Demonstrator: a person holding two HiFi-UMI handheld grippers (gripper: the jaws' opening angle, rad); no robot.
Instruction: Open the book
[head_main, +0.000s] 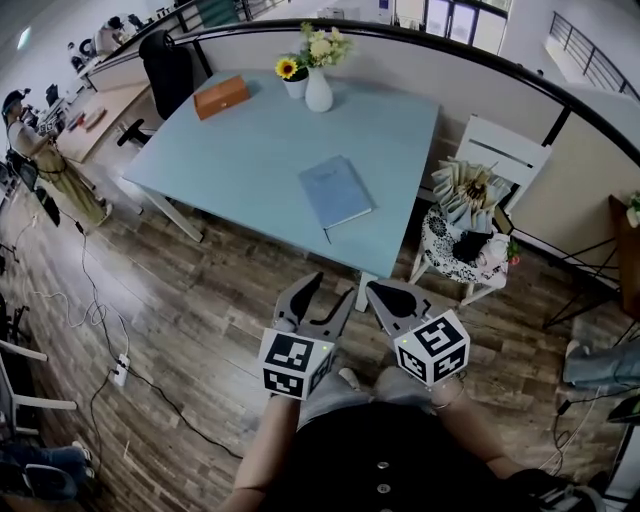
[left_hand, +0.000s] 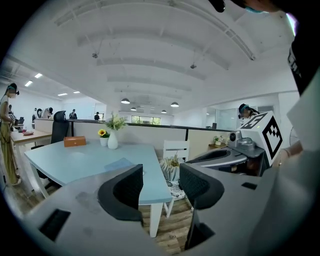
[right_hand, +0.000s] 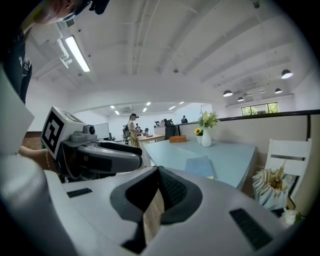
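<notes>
A closed blue book (head_main: 335, 190) lies flat near the front right edge of the light blue table (head_main: 240, 150). It also shows in the left gripper view as the book (left_hand: 120, 164) and in the right gripper view as the book (right_hand: 200, 165). Both grippers hang over the wooden floor, short of the table and well apart from the book. My left gripper (head_main: 330, 291) is open, and its dark pads (left_hand: 129, 189) have nothing between them. My right gripper (head_main: 378, 292) is shut and empty, its pads (right_hand: 170, 187) pressed together.
A white vase of flowers (head_main: 318, 88) and an orange box (head_main: 221, 96) stand at the table's far side. A white chair (head_main: 478, 170) with a stool of books stands right of the table. A black office chair (head_main: 170, 70) is at the far left, near a person (head_main: 40, 160).
</notes>
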